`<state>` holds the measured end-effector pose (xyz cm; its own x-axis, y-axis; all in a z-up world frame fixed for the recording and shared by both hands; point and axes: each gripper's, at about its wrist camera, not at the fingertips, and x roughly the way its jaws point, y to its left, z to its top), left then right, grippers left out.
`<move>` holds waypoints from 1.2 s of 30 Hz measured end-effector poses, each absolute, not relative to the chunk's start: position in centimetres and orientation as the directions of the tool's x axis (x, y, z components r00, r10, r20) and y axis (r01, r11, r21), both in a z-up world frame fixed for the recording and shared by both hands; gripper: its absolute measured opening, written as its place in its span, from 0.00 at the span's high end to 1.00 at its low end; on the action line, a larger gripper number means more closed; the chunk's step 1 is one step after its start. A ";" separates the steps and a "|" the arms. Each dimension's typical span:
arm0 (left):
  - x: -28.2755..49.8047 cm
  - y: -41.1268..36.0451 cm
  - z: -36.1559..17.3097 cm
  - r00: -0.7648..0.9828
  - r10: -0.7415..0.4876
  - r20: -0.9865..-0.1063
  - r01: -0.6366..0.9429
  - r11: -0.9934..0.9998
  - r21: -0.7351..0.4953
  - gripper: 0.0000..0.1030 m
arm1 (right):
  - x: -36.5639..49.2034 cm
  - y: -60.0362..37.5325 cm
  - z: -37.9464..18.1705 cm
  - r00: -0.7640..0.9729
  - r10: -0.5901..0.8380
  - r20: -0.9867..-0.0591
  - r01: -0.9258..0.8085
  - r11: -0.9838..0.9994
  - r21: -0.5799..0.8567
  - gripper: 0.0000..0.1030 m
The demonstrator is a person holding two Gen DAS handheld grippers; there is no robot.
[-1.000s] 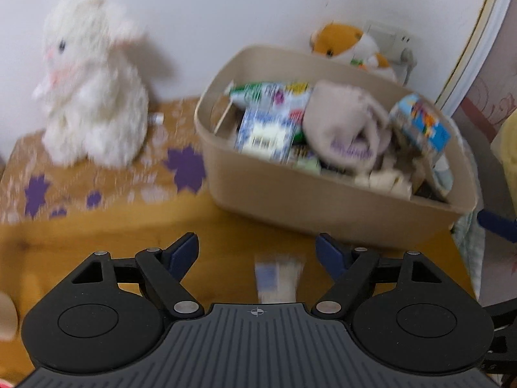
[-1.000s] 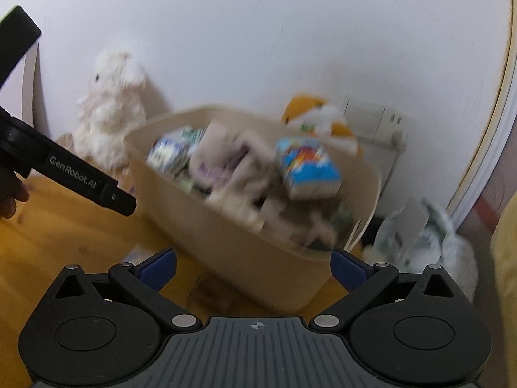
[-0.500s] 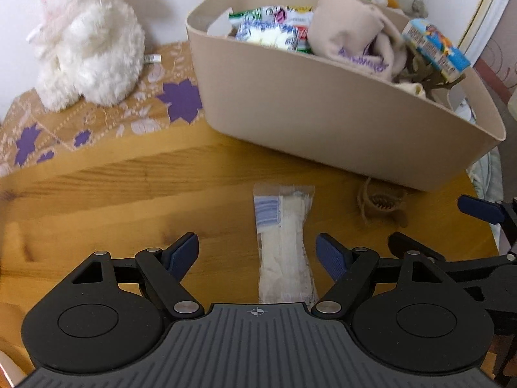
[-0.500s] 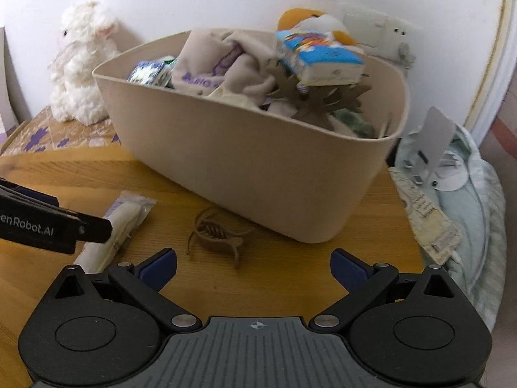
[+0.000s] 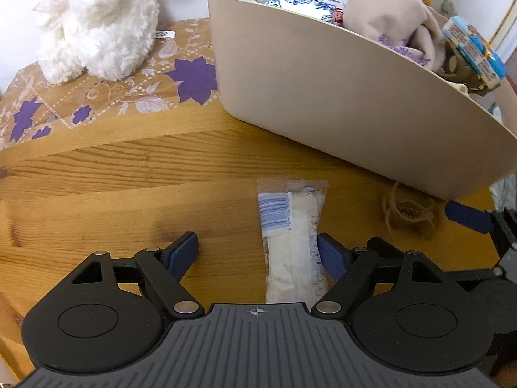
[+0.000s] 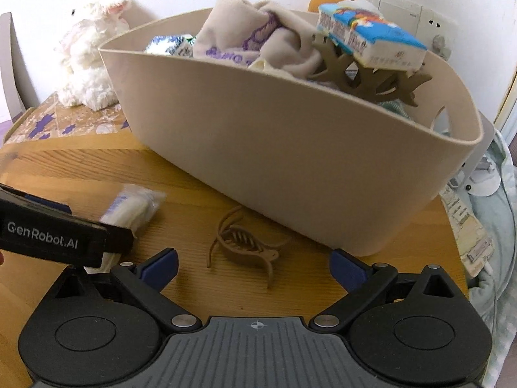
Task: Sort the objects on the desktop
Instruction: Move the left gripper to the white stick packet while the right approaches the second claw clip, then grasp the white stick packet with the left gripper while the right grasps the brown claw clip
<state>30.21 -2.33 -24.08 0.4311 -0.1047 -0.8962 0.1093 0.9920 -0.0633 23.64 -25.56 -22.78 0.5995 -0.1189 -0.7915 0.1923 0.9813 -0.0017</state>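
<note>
A clear plastic packet with white contents and a blue barcode lies on the wooden table, between the fingers of my open left gripper, close to the right finger. A brown hair claw clip lies in front of the beige basket, between the fingers of my open right gripper. The clip and one blue right fingertip also show in the left wrist view. The packet is partly hidden by the left gripper's body in the right wrist view.
The basket holds a beige cloth, snack packs, a blue carton and a brown cutout. A white plush rabbit sits on a flower-patterned mat at the back left. Cloth and papers lie beyond the table's right edge.
Both grippers have come down and forward towards the table. The packet now lies between the left fingers and the hair clip between the right fingers. Both stay open.
</note>
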 end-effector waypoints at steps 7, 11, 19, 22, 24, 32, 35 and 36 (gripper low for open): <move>30.7 -2.6 -23.9 0.445 -0.071 -0.893 0.064 0.997 -0.047 0.28 | 24.1 -25.5 -23.1 0.596 -0.142 -0.791 0.233 0.972 0.001 0.15; 30.7 -2.4 -23.7 0.448 -0.052 -0.893 0.045 0.998 -0.036 0.40 | 23.4 -26.0 -22.9 0.605 -0.164 -0.779 0.262 0.965 0.001 0.35; 30.3 -2.3 -23.2 0.435 -0.081 -0.897 0.051 0.997 -0.065 0.66 | 22.9 -26.6 -22.5 0.604 -0.134 -0.786 0.235 0.972 0.015 0.56; 29.8 -2.2 -23.2 0.434 -0.068 -0.898 0.026 0.998 -0.062 0.67 | 22.2 -26.6 -22.2 0.602 -0.119 -0.789 0.229 0.973 0.028 0.57; 29.5 -1.9 -23.1 0.428 -0.074 -0.901 0.007 0.997 -0.079 0.68 | 21.8 -26.6 -22.1 0.599 -0.114 -0.793 0.230 0.972 0.034 0.57; 28.2 -0.8 -21.9 0.431 -0.078 -0.899 -0.021 0.995 -0.097 0.69 | 19.4 -27.4 -20.9 0.617 -0.111 -0.779 0.272 0.959 0.079 0.57; 27.8 -0.4 -21.2 0.444 -0.088 -0.892 -0.027 0.993 -0.111 0.69 | 18.5 -27.8 -20.0 0.634 -0.111 -0.766 0.276 0.957 0.089 0.57; 27.7 -0.3 -20.9 0.449 -0.091 -0.889 -0.026 0.993 -0.115 0.69 | 18.1 -28.1 -19.6 0.639 -0.110 -0.761 0.278 0.956 0.095 0.57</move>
